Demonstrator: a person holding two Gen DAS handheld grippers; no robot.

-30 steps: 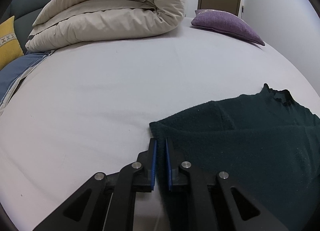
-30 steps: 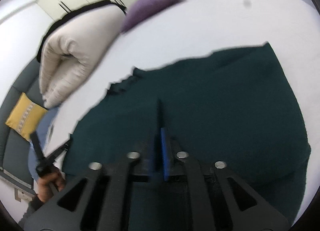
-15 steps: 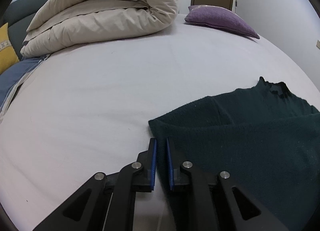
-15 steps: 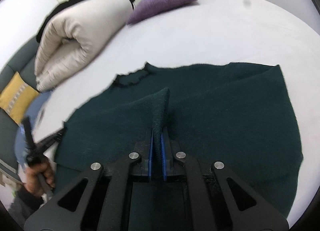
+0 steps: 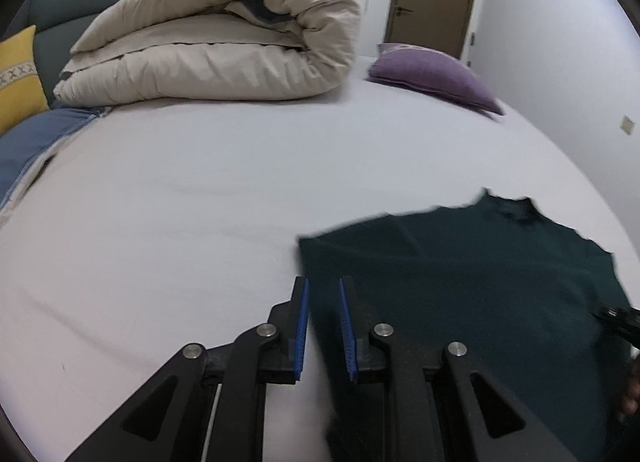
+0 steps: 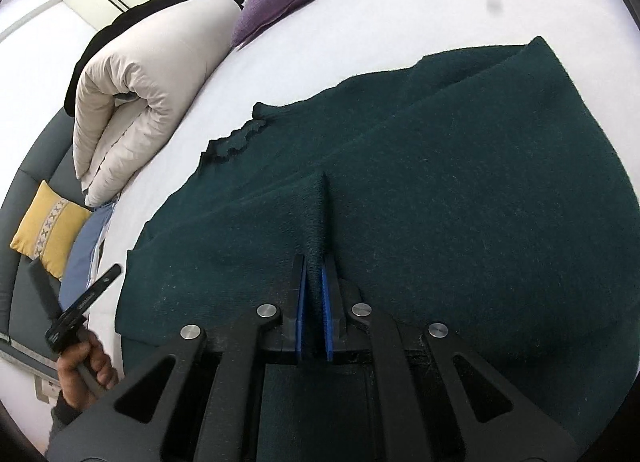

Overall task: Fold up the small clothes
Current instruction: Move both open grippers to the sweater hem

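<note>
Left tool [image 5: 323,304] has released the sweater's [image 5: 472,274] edge.

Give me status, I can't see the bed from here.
Left hand-held gripper open over garment edge. Right hand-held gripper shut on a ridge of the dark green garment. Nothing blocking.

Fuzzy matt knit sweater [image 6: 460,182]

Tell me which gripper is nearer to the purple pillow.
Too close to call. The left gripper sits open at the dark green sweater's near corner; the right gripper pinches its middle; the purple pillow lies far beyond both.
</note>
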